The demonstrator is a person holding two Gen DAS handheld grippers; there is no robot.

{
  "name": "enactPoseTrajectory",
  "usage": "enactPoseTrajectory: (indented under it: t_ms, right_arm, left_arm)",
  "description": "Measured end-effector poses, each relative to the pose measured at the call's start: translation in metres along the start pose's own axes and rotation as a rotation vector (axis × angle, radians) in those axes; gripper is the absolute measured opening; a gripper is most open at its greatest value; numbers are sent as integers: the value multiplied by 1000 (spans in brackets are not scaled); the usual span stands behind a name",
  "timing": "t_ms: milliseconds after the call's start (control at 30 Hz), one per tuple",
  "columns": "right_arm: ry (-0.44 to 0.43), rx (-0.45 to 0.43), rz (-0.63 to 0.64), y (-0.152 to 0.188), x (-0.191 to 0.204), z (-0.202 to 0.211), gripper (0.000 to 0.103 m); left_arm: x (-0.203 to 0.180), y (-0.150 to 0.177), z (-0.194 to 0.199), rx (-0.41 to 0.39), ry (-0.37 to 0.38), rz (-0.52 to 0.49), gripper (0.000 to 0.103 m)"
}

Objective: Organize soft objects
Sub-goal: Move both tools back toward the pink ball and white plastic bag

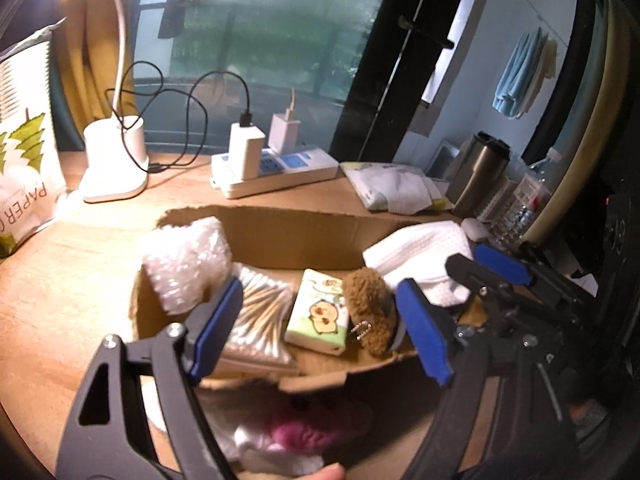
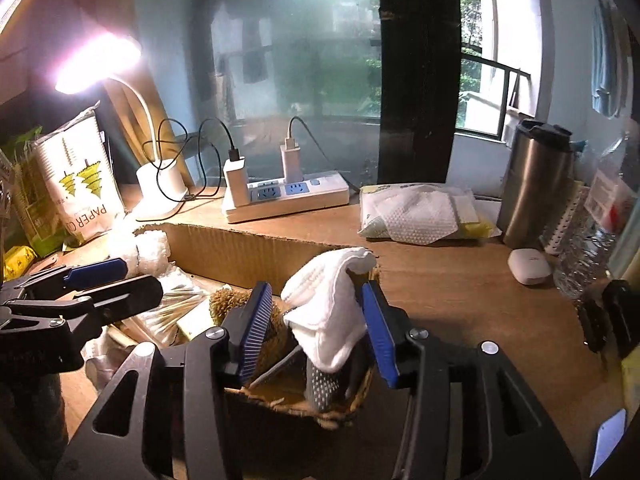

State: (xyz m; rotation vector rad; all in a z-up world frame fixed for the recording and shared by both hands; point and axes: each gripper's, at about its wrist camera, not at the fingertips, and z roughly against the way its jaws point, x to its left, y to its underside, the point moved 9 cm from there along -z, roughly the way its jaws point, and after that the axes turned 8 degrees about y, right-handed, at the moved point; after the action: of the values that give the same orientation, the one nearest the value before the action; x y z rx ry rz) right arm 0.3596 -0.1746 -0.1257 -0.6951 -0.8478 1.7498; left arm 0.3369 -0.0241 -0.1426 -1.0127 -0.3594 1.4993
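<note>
Closest to you, your right gripper stands partly open around the white cloth. The blue pads sit on each side of it, and there is a gap, so they do not squeeze it. The cloth hangs over the right corner of the cardboard box, half in and half out. It looks light and floppy, so it will sag and fold when you lift it. Pinch it at the thick bunched part in the middle, not at a thin edge, or it may slip away.

Your left gripper hangs wide open over the box and holds nothing. Just under it lie the cotton swabs, the tissue pack and the brown plush toy. The plush is squashy and light; grab its fat body. The swabs seem to be in a smooth pack, which could slide.

Farther back, the bubble wrap leans at the box's left corner. It is puffy and light. Behind the box stands the power strip.
</note>
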Motion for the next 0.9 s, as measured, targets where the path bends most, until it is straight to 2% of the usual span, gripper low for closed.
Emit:
enactPoseTrajectory:
  t_ms: [233,467,567,633,900]
  right_arm:
    - [8,-9,-10,6,12,22,49]
    - [9,-33,-30,13,25,44,50]
    - [6,-36,-33,18,32,51,55]
    - [4,-37,-30,21,37,54,61]
    - [-10,-13,-15,34,57,58,62]
  left_arm:
    - [11,6,26,-39,7,24,81]
    - [24,16,51,-68,-22,11,82]
    - [27,21,61,-81,-35,-4,82]
    - [29,24,66,-87,-38,-8,82]
    - [48,37,76,-86,-47,7,82]
